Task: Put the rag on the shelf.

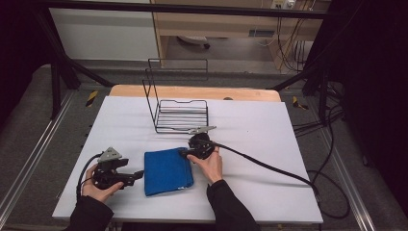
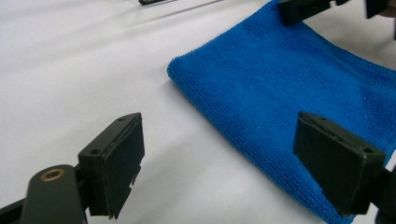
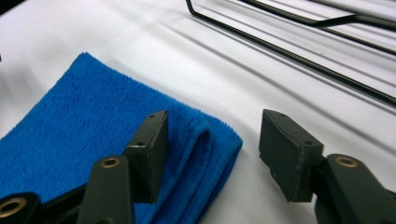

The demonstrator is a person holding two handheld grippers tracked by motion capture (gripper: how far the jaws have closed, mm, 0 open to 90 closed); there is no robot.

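A folded blue cloth [image 1: 167, 171] lies flat on the white table [image 1: 260, 134], near the front. My right gripper [image 1: 183, 153] rests at the cloth's far right corner and is open. In the right gripper view the cloth's folded corner [image 3: 70, 121] sits between the two jaws of my right gripper [image 3: 215, 120], nearer the left one, and the pads do not press on it. My left gripper [image 1: 140, 174] lies low on the table just left of the cloth, open. Seen from my left gripper [image 2: 219, 122], the cloth's edge [image 2: 280, 88] reaches in front of the right jaw.
A black wire rack [image 1: 180, 113] stands on the table just beyond the cloth, its tall back frame on the far side. The right gripper's cable [image 1: 269, 166] trails off to the right across the table. Black frame posts flank the table.
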